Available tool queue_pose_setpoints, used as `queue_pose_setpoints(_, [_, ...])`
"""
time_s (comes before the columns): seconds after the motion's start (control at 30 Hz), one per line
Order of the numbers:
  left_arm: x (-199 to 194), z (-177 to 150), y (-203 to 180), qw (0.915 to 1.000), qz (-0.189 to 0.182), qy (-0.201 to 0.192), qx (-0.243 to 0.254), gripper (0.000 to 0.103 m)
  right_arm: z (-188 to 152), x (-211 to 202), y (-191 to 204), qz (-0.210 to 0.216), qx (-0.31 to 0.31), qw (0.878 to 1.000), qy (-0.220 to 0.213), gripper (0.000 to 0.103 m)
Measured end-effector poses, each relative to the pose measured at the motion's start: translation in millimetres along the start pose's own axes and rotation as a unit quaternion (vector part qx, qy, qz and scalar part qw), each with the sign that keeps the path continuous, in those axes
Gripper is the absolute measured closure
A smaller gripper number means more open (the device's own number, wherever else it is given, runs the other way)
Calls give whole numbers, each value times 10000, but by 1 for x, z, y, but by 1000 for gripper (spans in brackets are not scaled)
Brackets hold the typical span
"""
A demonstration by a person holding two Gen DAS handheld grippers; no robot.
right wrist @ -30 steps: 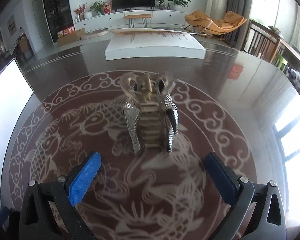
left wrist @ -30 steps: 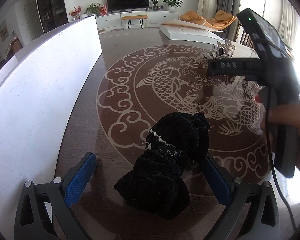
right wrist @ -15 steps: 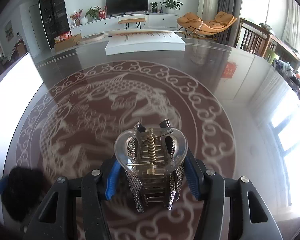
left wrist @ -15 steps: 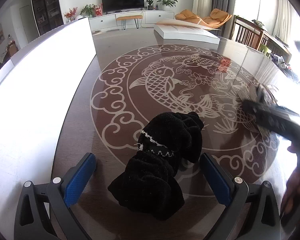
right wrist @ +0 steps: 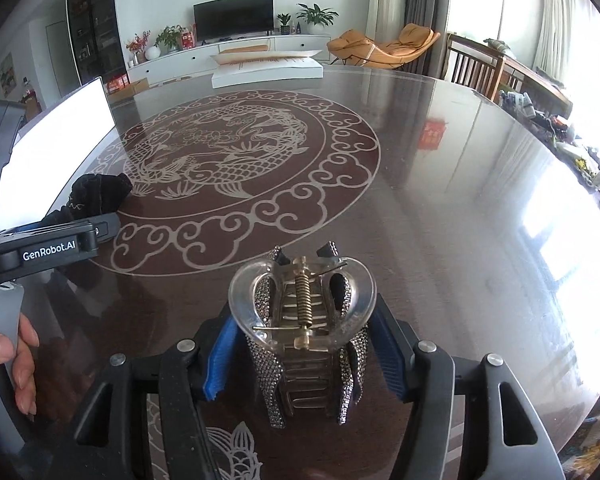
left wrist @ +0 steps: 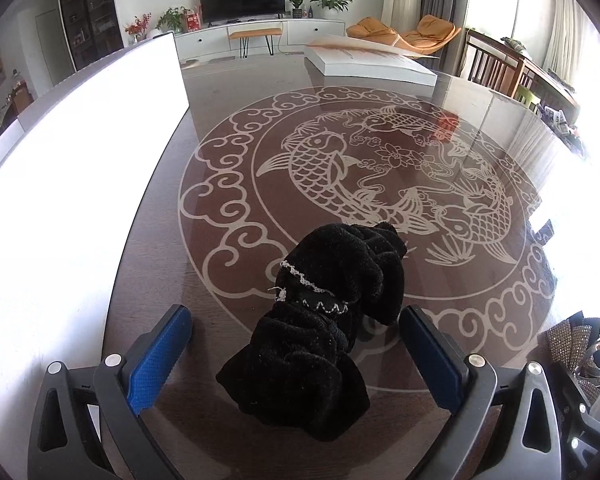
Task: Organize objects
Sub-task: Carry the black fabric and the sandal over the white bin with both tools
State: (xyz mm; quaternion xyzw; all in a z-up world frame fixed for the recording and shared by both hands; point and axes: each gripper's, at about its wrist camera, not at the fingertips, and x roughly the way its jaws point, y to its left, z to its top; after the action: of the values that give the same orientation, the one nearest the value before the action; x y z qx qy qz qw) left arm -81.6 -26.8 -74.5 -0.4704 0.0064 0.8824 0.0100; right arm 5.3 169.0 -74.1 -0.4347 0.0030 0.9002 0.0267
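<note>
A black velvet scrunchie (left wrist: 324,320) with a small bead trim lies on the dark glass table between the open fingers of my left gripper (left wrist: 296,356); neither pad touches it. It also shows in the right wrist view (right wrist: 94,196), behind the left gripper's body. My right gripper (right wrist: 306,356) is shut on a rhinestone hair claw clip (right wrist: 304,336) with a clear top and metal spring, held above the table near its front edge. The clip also shows at the lower right of the left wrist view (left wrist: 580,348).
A tall white panel (left wrist: 80,184) stands along the table's left side. A flat white box (left wrist: 368,66) lies at the table's far edge. The table (right wrist: 440,200) bears a koi pattern. Chairs and a cluttered sideboard stand to the right.
My right gripper closed on the hair claw clip, lifted it and carried it back toward the front, beside the left gripper. The left gripper stayed open around the scrunchie.
</note>
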Motion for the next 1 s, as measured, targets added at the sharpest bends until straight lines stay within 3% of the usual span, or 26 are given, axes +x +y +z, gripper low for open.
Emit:
queue_pose_setpoints(0.07, [0,-1,0,9999,-79,18,144,0,0,2,-1,-6,48,10000,72,18])
queue_pose_setpoints(0.13, [0,-1,1,9995,-161,45,273,0,-2,4,-2,-10,65,9999,115,13])
queue_pose_setpoints(0.27, [-2,-1,0,9969,-384,162,667,0,-1,4,-2,101,43,9998,153,12])
queue_pose_setpoints(0.3, [-4,-2,0,9966,-418,114,707,5,1,2,-5,283,96,9994,175,12])
queue_pose_setpoints(0.43, [-19,-10,-8,9934,-573,-114,989,68,4,-3,-31,1401,808,9860,397,12])
queue_pose_setpoints(0.5, [-25,-14,-11,9930,-566,-146,1030,69,4,-4,-43,1587,957,9810,576,12])
queue_pose_setpoints(0.6, [-28,-19,-8,9939,-625,-192,892,70,9,-3,-50,1481,868,9822,762,12])
queue_pose_setpoints(0.8, [-32,-27,-8,9945,-572,-223,848,70,24,6,-18,1162,163,9873,1068,12])
queue_pose_setpoints(0.83, [-33,-28,-7,9946,-569,-228,842,71,24,8,-14,1082,118,9878,1113,18])
queue_pose_setpoints(0.9, [-35,-31,-6,9947,-577,-242,817,72,22,6,-7,692,-84,9917,1078,46])
queue_pose_setpoints(1.0, [-45,-35,-2,9946,-665,-365,706,72,20,-1,-10,883,97,9904,1054,46])
